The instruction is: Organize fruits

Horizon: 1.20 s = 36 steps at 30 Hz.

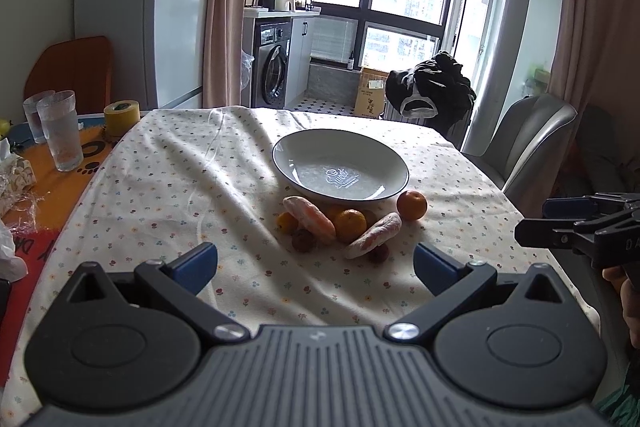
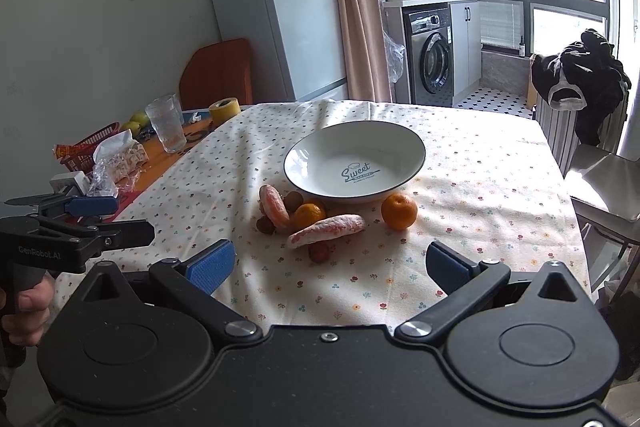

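Note:
An empty white plate (image 1: 340,163) (image 2: 356,163) with a dark rim sits mid-table on the flowered cloth. Just in front of it lies a small heap of fruit: two pink elongated pieces (image 1: 310,219) (image 2: 326,230), an orange (image 1: 350,225) (image 2: 309,214) among them, and small dark red fruits (image 1: 302,241) (image 2: 320,251). One orange (image 1: 412,205) (image 2: 399,211) stands apart to the right. My left gripper (image 1: 316,263) is open, short of the heap, with nothing between its fingers. My right gripper (image 2: 330,267) is open too, also near the heap and empty.
Two drinking glasses (image 1: 60,131), a yellow tape roll (image 1: 122,117) and crinkled wrappers (image 2: 116,159) crowd the table's left end. A grey chair (image 1: 528,143) stands at the right edge. The right gripper's side (image 1: 580,227) shows at right, the left one (image 2: 76,227) at left.

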Motion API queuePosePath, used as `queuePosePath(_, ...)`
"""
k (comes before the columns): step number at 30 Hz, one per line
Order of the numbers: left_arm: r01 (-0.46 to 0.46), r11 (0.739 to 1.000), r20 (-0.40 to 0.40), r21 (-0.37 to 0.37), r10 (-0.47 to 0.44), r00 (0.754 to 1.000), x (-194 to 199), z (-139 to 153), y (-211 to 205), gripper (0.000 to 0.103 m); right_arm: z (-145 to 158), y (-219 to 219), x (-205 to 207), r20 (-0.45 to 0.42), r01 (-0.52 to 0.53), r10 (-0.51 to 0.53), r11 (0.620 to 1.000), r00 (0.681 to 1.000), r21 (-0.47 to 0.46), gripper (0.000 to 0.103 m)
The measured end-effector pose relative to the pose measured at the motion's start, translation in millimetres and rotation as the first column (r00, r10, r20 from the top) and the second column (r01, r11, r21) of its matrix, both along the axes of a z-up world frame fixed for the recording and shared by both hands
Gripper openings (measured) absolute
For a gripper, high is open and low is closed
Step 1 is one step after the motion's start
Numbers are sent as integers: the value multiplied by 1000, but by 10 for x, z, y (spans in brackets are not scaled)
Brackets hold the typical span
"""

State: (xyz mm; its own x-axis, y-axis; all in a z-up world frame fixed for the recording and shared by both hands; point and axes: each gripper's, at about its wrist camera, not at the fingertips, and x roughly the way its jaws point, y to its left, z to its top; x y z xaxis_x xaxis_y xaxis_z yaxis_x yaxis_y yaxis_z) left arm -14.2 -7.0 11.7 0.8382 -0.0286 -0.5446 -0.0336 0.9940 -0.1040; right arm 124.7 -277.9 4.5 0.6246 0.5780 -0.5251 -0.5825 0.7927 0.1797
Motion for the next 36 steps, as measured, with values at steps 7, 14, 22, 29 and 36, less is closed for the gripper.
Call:
queuePosePath(7, -1, 1000, -2, -2, 1, 1000, 0, 0, -4, 103, -7, 16, -4, -1, -4, 4, 1000, 1000, -5, 103)
queuePosePath(14, -21, 1000, -5, -23, 21, 1000, 8, -4, 46, 103, 6, 19, -22, 6, -18, 18, 1000, 1000, -4, 103)
queuePosePath(22, -24, 999, 3, -23, 24, 1000, -13, 14, 76, 103, 25, 51, -18, 12, -31, 31, 999, 999, 6, 103)
queuePosePath(29, -36, 999, 0, -26, 36, 999, -5, 8, 101, 103, -38, 55, 21, -3, -35, 35, 999, 999, 8, 103)
queuePosePath(36, -41, 999, 3, -35, 42, 999, 22, 21, 138, 103, -32, 64, 58, 2, -37, 37, 999, 999, 11, 103)
